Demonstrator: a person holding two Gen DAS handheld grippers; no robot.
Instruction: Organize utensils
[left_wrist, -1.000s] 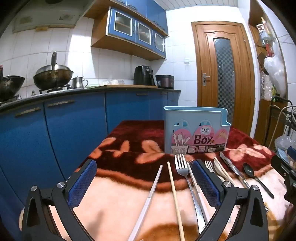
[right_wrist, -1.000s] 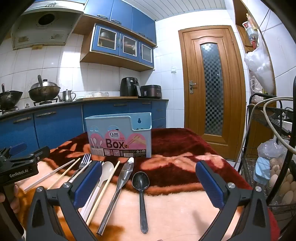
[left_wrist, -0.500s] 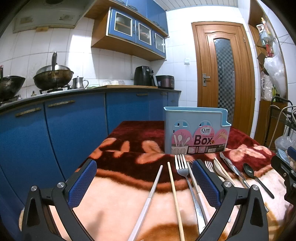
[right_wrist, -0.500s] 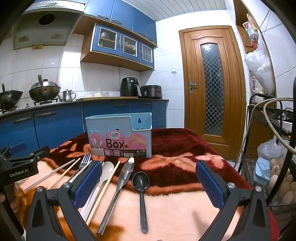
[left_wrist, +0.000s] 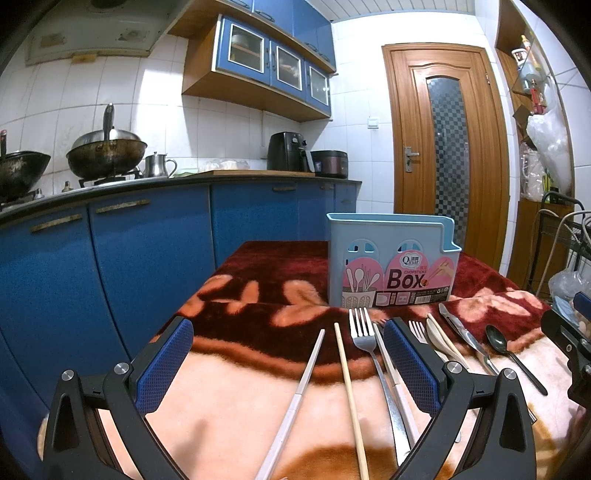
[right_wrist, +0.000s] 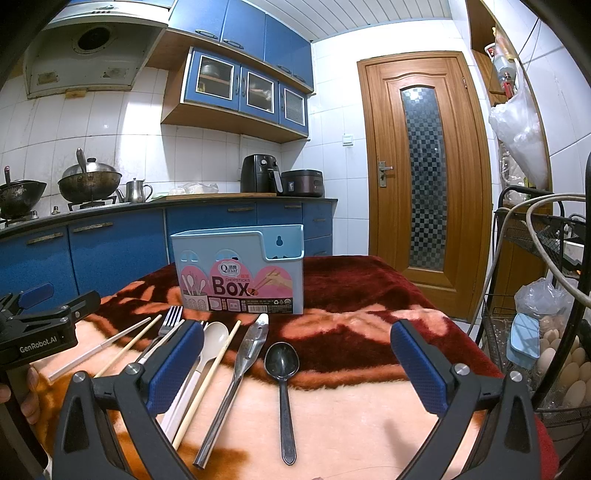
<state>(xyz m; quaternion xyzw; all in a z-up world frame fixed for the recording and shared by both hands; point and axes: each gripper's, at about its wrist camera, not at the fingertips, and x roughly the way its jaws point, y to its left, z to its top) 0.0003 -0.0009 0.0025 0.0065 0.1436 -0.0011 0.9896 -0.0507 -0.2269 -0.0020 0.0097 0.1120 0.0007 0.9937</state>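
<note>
A light blue utensil box (left_wrist: 393, 273) (right_wrist: 240, 273) with a pink "Box" label stands upright on the blanket-covered table (left_wrist: 258, 288). In front of it lie a white chopstick (left_wrist: 295, 398), a wooden chopstick (left_wrist: 349, 391), a steel fork (left_wrist: 364, 338), a second fork (left_wrist: 416, 328), a cream spoon (right_wrist: 214, 338), a knife (right_wrist: 240, 369) and a dark spoon (right_wrist: 282, 369). My left gripper (left_wrist: 288, 363) is open low over the chopsticks and fork. My right gripper (right_wrist: 297, 365) is open over the knife and dark spoon. Neither holds anything.
Blue kitchen cabinets (left_wrist: 110, 258) with woks and a kettle on the counter run along the left. A wooden door (right_wrist: 424, 177) stands behind the table. At the right stands a wire rack (right_wrist: 535, 314) with eggs and bags. A hand (right_wrist: 29, 398) holds the left gripper.
</note>
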